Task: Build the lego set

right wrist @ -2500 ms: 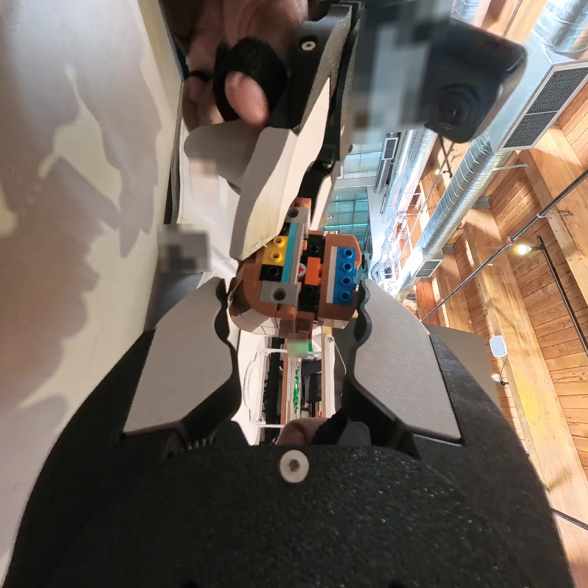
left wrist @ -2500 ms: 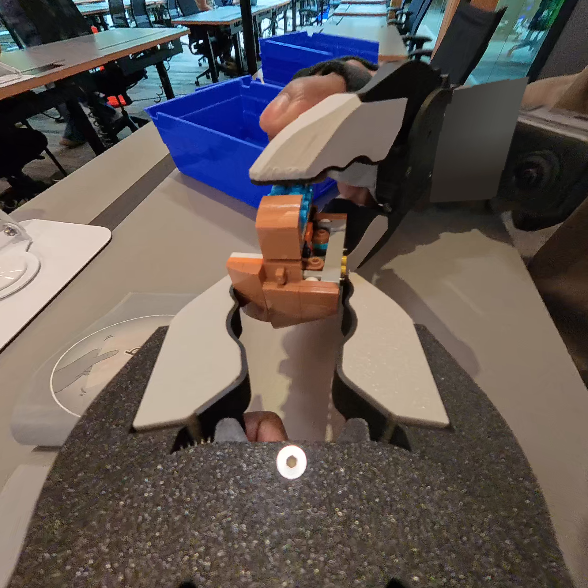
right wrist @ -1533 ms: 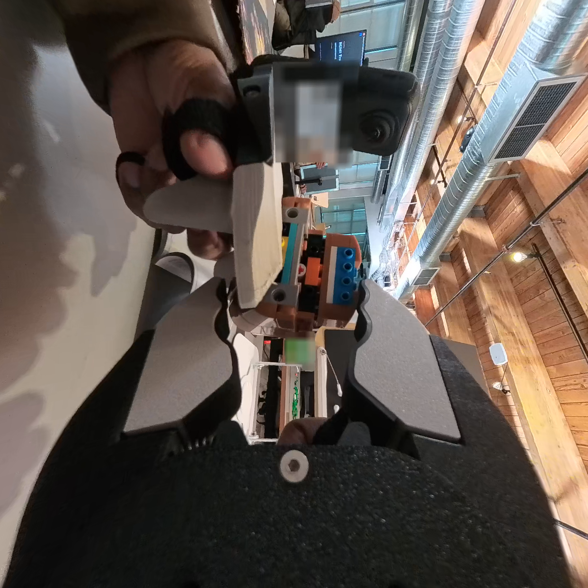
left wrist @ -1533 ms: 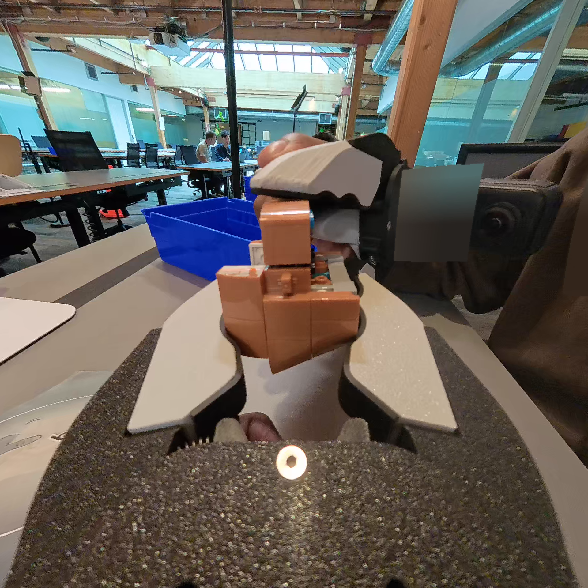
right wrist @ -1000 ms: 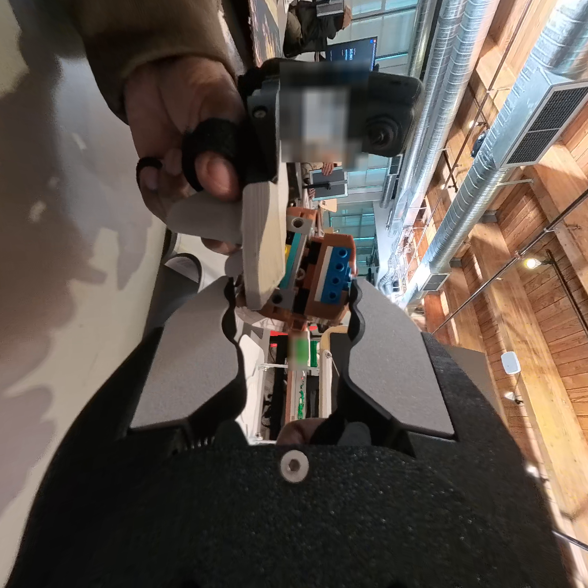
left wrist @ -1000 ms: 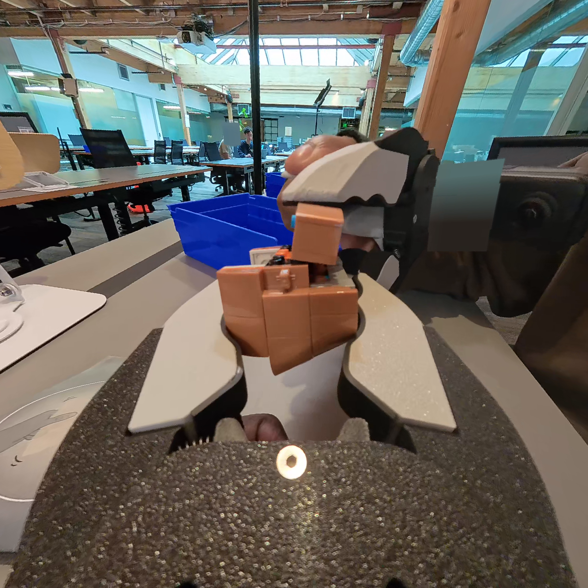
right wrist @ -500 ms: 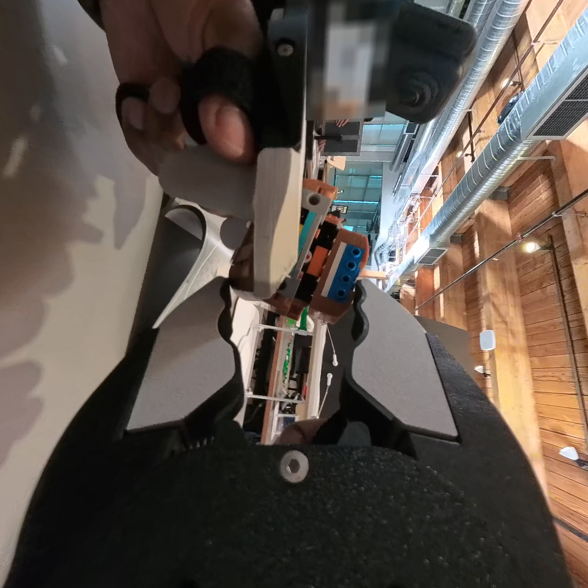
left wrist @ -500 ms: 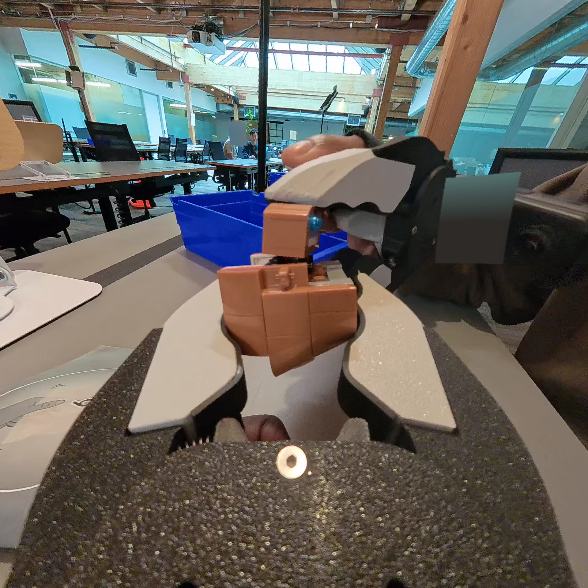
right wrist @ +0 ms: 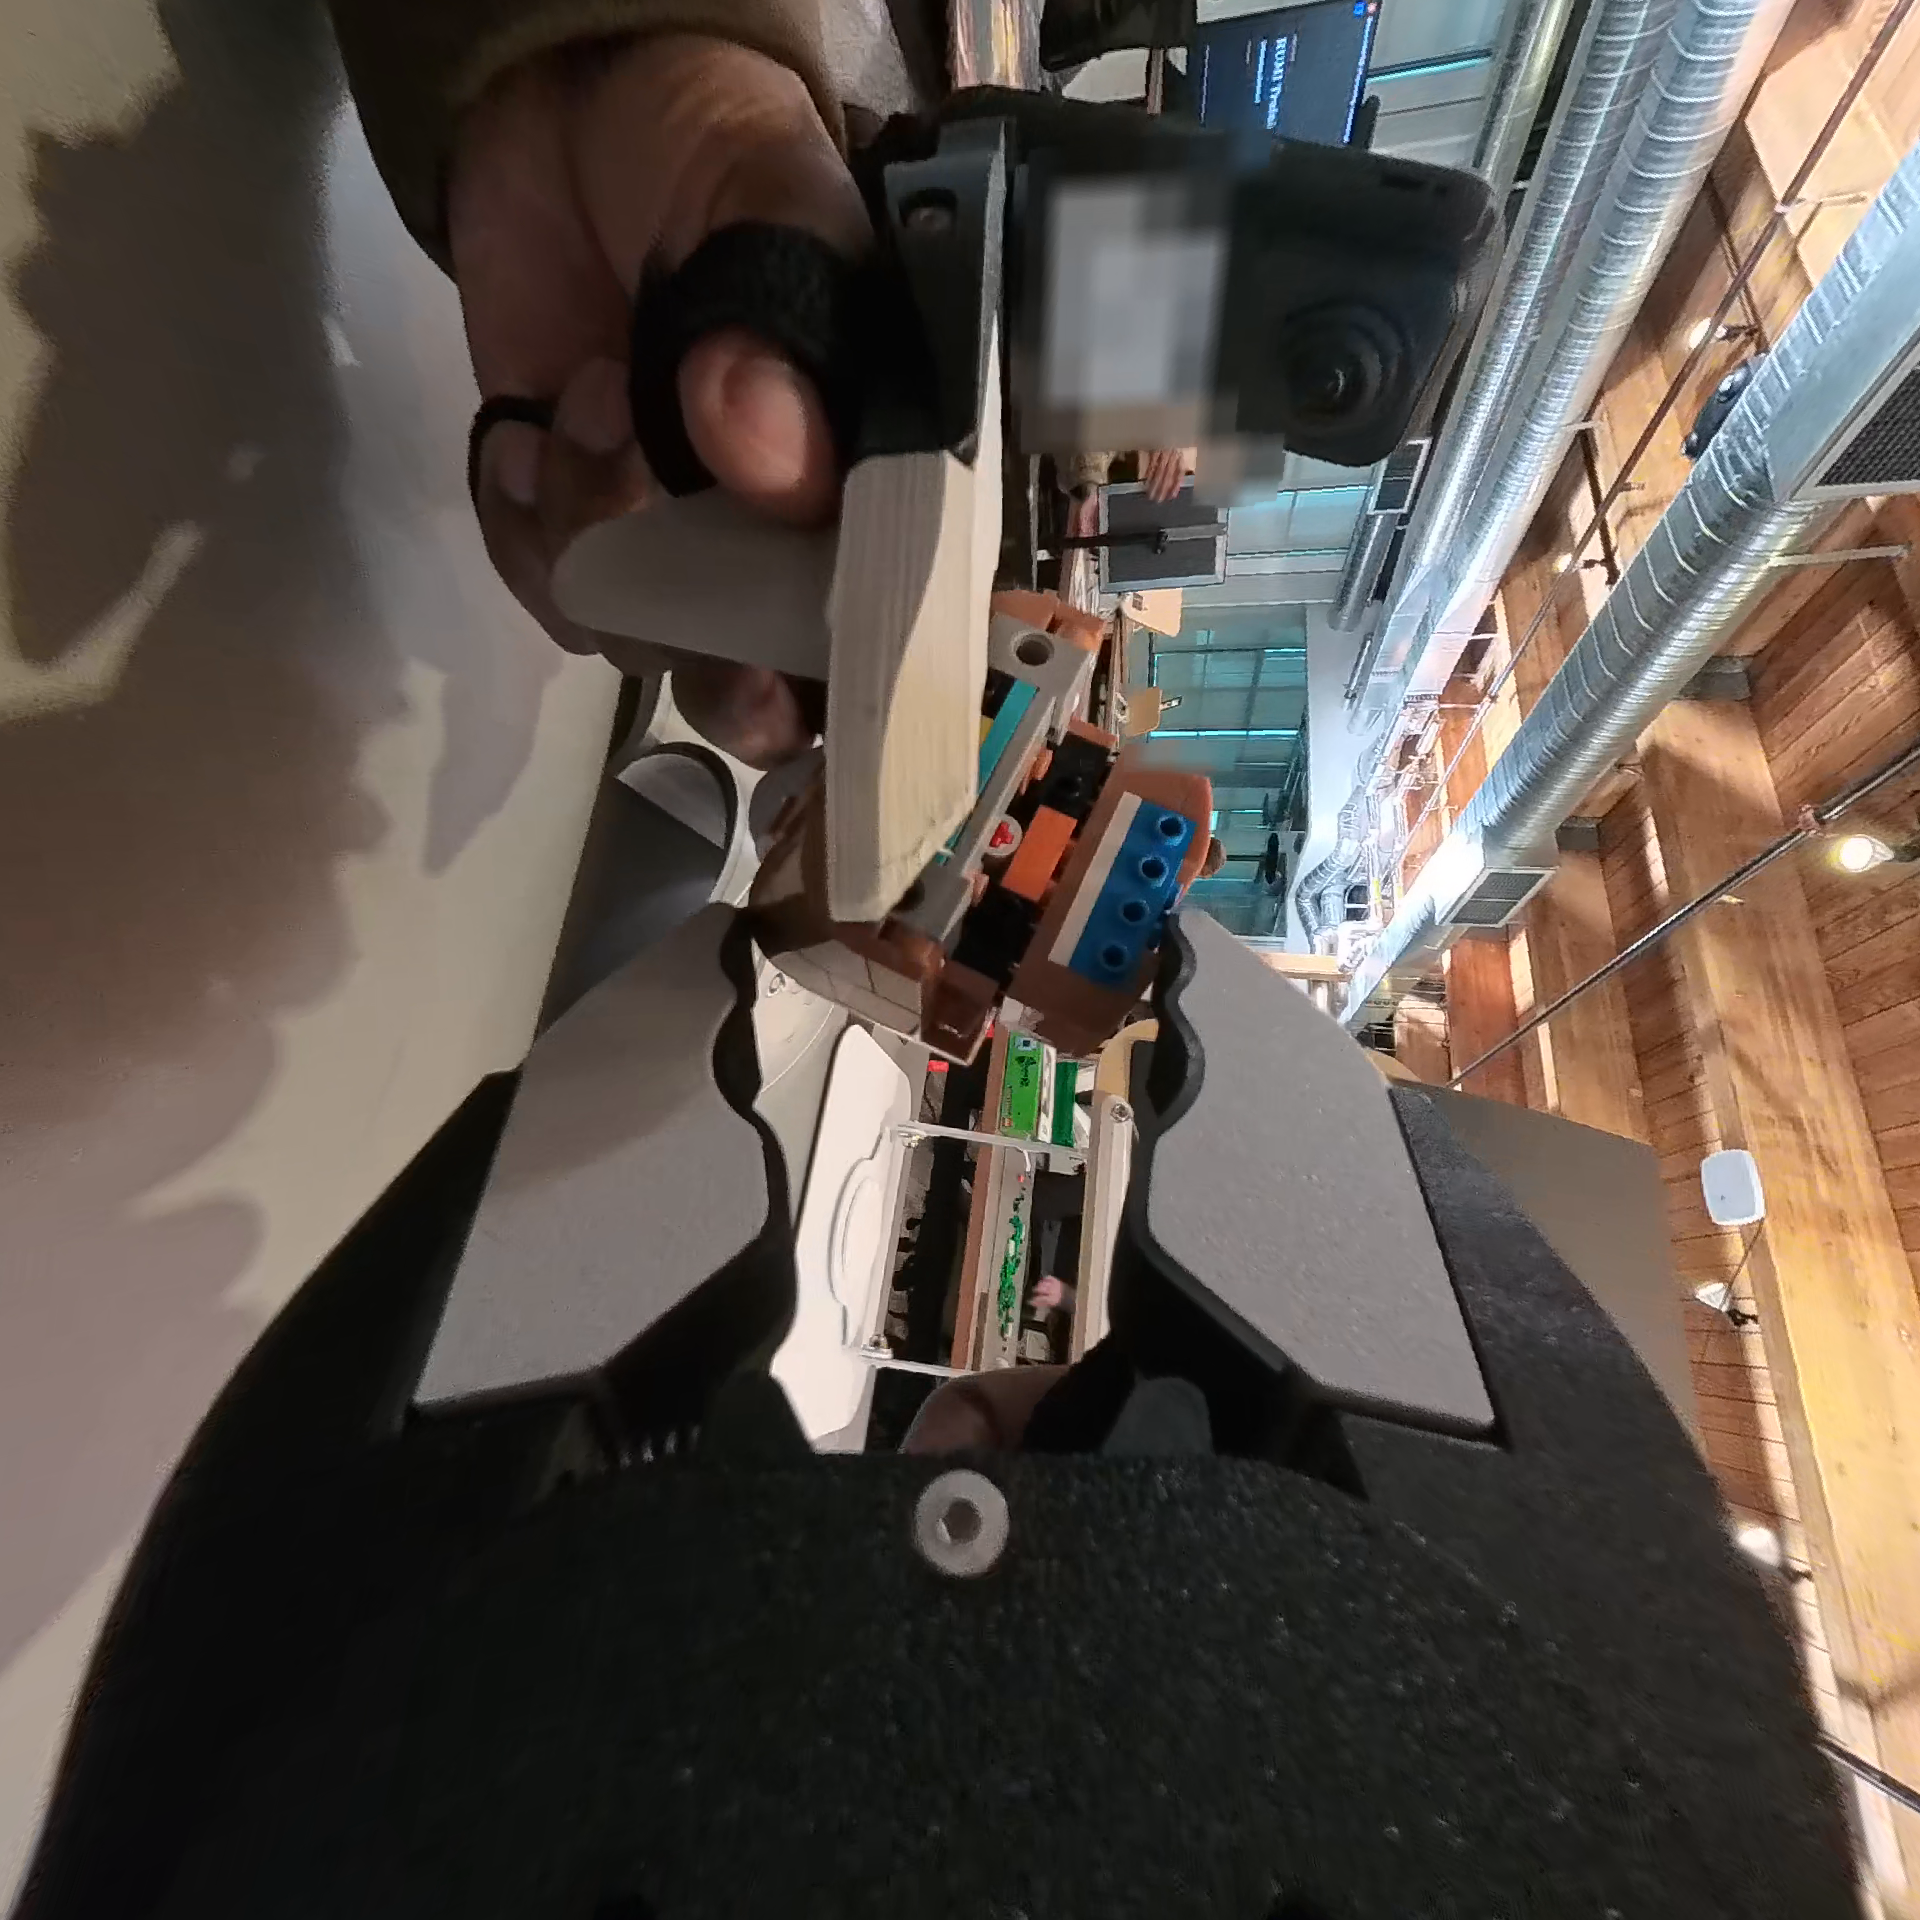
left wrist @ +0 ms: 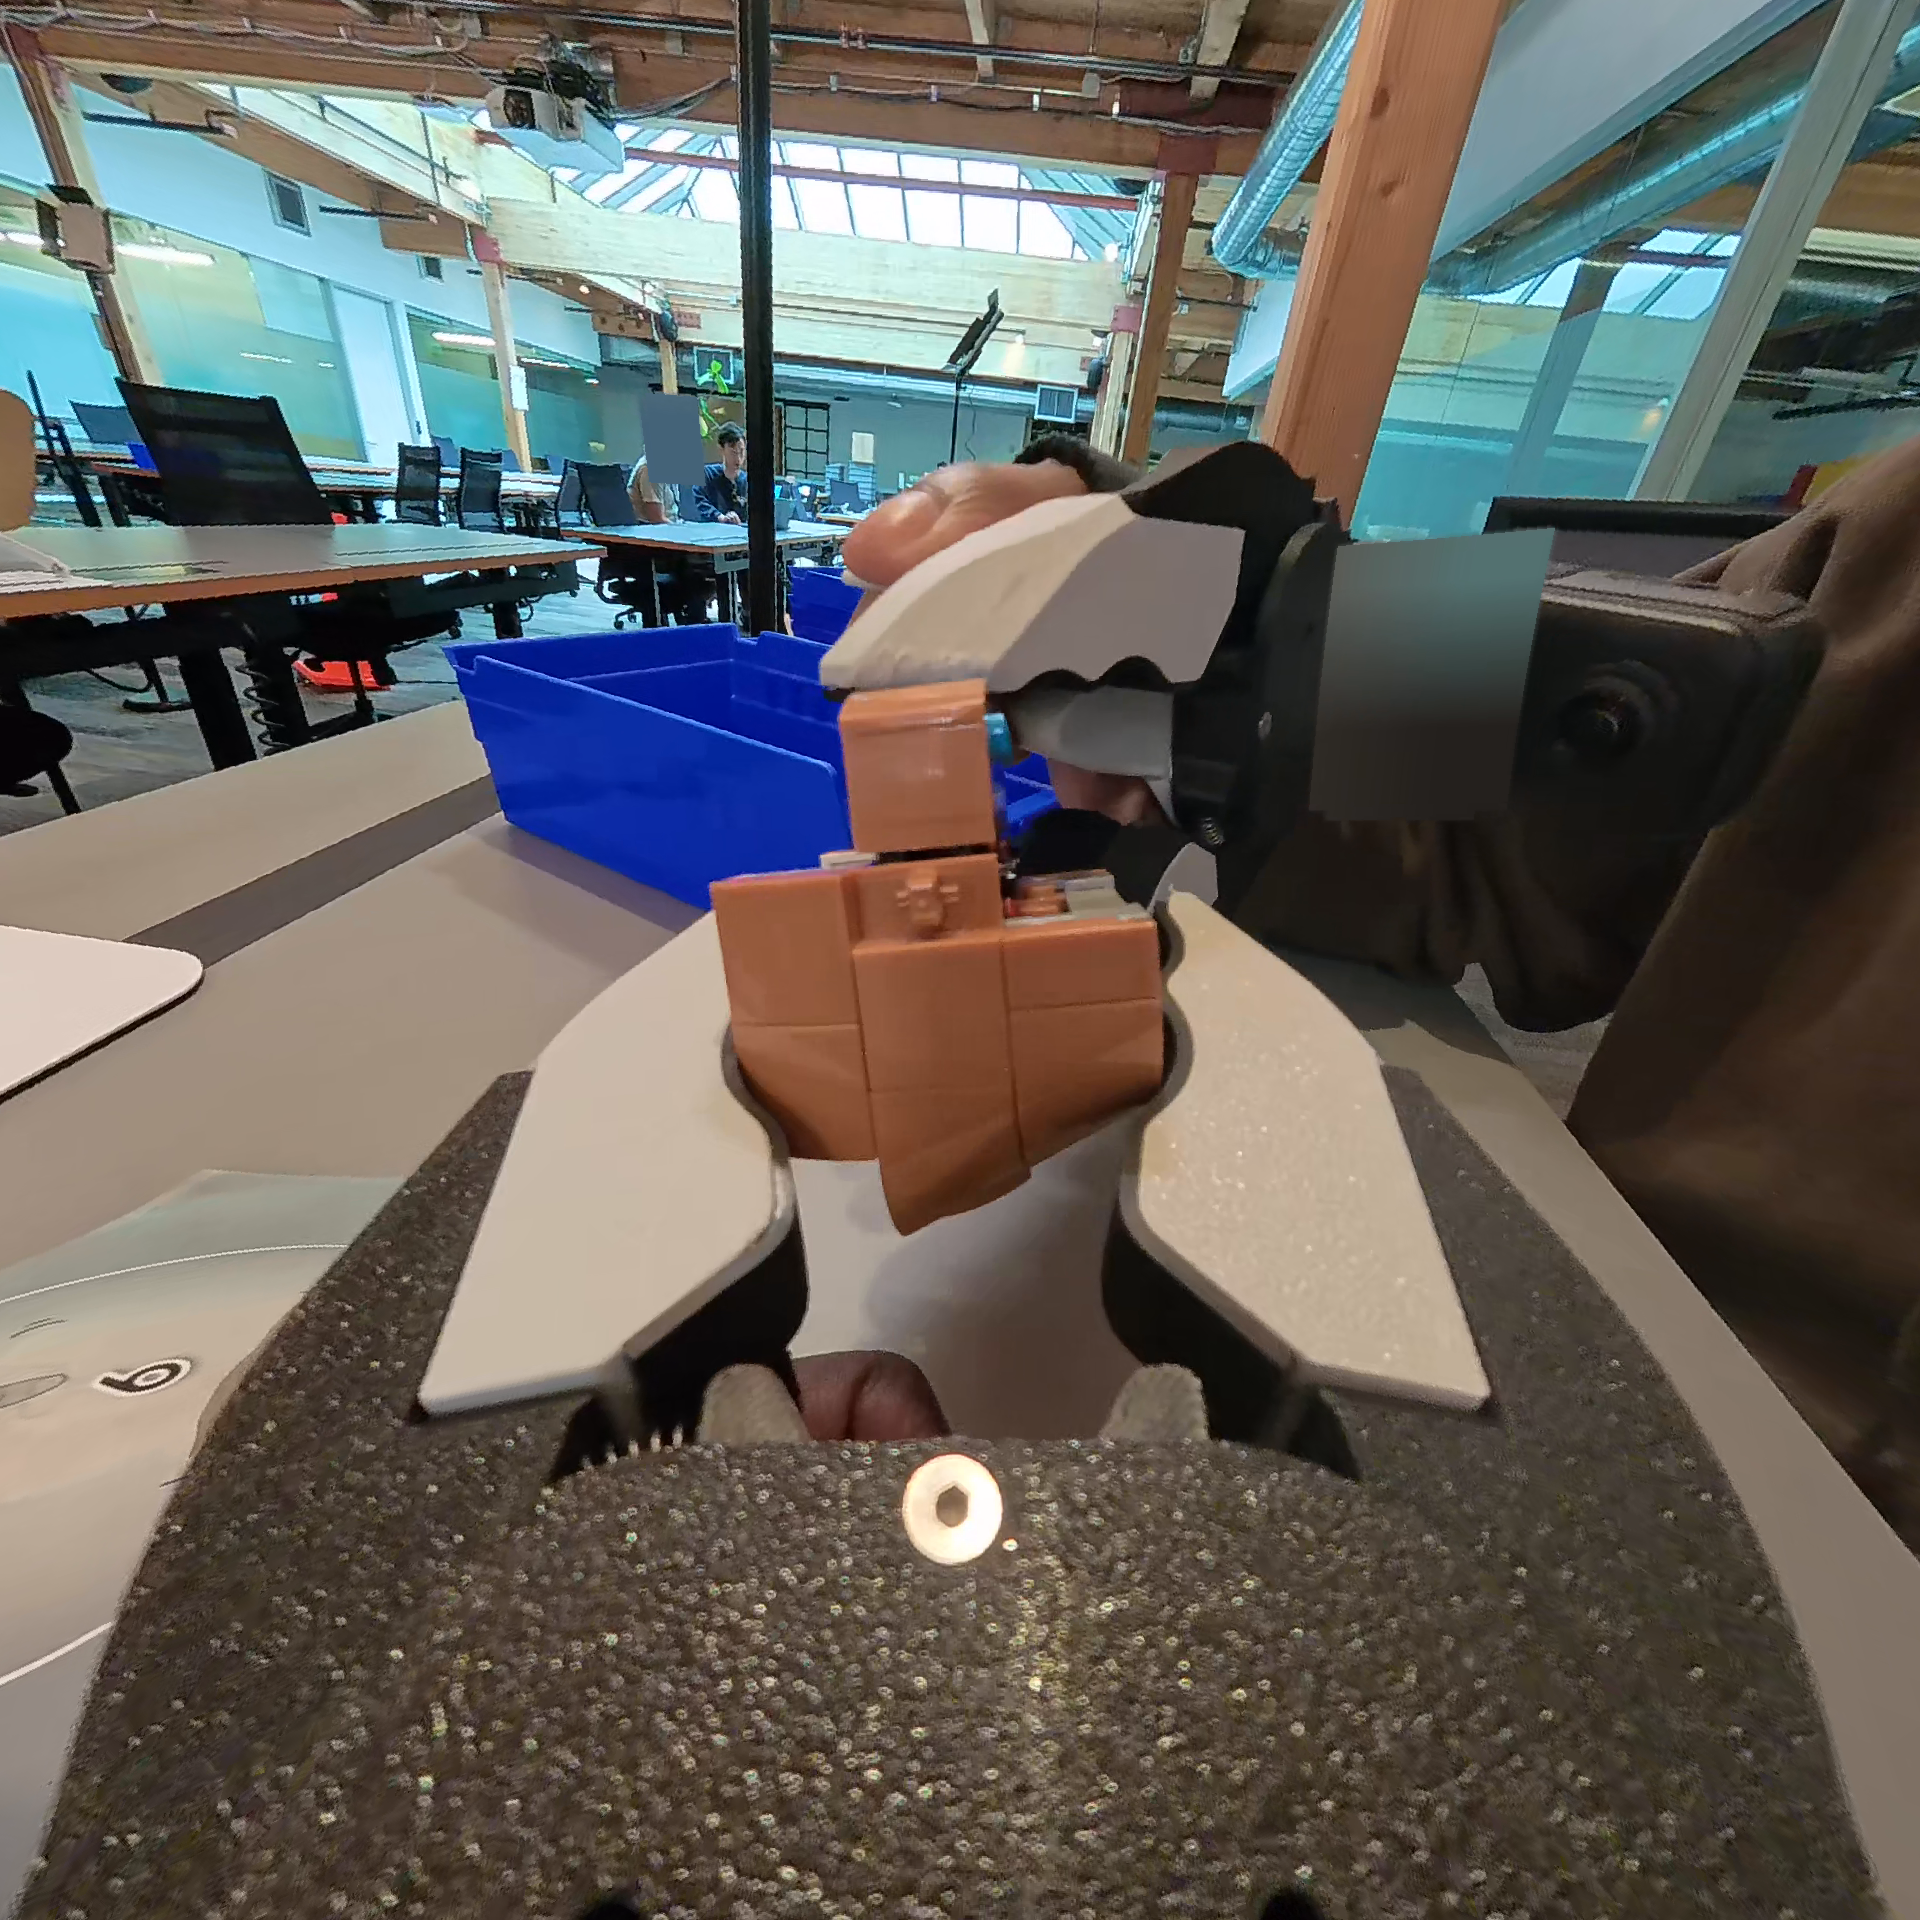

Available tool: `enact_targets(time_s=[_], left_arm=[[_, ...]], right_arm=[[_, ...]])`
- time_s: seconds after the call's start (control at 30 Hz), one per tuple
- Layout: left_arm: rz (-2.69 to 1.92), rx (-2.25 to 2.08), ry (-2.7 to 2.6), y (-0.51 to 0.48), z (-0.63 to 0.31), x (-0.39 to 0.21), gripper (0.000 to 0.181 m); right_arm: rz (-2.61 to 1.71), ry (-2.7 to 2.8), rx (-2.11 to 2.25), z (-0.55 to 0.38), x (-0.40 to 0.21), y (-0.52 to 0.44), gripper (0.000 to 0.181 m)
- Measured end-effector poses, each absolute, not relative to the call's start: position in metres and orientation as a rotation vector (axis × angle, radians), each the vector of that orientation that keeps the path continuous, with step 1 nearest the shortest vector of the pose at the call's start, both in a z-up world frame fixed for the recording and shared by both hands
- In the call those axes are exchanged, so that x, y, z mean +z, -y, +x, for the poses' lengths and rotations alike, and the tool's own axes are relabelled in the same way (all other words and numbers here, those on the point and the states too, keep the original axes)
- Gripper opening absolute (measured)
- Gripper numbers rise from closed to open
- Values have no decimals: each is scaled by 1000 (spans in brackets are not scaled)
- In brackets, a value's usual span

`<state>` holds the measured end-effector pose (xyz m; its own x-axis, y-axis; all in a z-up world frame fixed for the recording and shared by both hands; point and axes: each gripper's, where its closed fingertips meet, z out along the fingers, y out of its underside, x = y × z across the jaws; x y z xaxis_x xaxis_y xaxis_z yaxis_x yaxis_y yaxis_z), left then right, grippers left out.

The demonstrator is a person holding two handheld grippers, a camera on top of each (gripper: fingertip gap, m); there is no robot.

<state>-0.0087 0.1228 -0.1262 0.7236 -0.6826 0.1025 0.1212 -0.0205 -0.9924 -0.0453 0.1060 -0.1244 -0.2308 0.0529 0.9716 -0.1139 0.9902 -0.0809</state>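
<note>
A brown lego model (left wrist: 935,1018) with a hinged upper brown block (left wrist: 914,769) is held above the grey table (left wrist: 312,935). My left gripper (left wrist: 945,997) is shut on the model's lower body. My right gripper (right wrist: 956,925) comes in from the right and is shut on the same model. Its upper finger (left wrist: 1039,603) rests on top of the upper block. In the right wrist view the model (right wrist: 1049,904) lies slanted and shows blue studs, an orange piece and a grey bar. The left gripper's finger (right wrist: 904,675) covers the model's left side.
A blue bin (left wrist: 644,748) stands on the table behind the model. A white pad (left wrist: 73,997) and a clear round plate (left wrist: 156,1299) lie at the left. A person's brown sleeve (left wrist: 1766,935) fills the right side. Desks and chairs stand farther off. Both grippers' tips are close together, under 4 cm apart.
Both grippers lifted and tipped up from facing the table. The upper brown block rocked over and back upright. In the right wrist view the model now sits more slanted. Both grips held.
</note>
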Motion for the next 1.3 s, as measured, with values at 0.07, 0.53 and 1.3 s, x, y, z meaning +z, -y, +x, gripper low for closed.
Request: enact_targets(time_s=[0.07,0.53,1.3], left_arm=[[-1459,-682,-484,-123,-9,-126,70],[-1450,-680,-454,-124,-10,-123,70],[-1466,-655,-422,-128,-15,-125,69]], right_arm=[[39,1794,158,-46,-125,-106,74],[11,1794,187,-47,-123,-107,73],[9,1777,120,-52,-124,-111,72]])
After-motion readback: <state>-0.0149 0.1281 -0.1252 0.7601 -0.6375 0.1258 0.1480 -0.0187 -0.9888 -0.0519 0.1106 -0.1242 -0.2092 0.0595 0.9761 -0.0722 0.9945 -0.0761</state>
